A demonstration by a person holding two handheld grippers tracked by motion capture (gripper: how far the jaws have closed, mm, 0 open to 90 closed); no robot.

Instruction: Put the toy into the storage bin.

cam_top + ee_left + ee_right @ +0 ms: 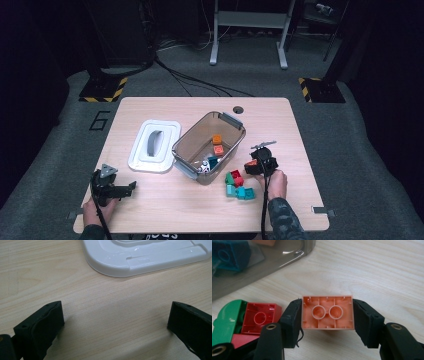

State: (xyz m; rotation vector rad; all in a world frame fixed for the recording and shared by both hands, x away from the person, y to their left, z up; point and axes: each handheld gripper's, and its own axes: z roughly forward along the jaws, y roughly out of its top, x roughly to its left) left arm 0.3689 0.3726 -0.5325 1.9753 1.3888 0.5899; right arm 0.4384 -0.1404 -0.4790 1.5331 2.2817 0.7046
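Orange brick (327, 312) underside, hollow tubes

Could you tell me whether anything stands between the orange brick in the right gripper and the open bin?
Nothing visible does. The right gripper holds the orange brick beside the bin; bare table lies between, and the lid sits aside.

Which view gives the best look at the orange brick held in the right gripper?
The right gripper view: the orange brick sits close up, hollow underside facing the camera, clamped between both fingers. In the high view it is a small orange patch at the right gripper.
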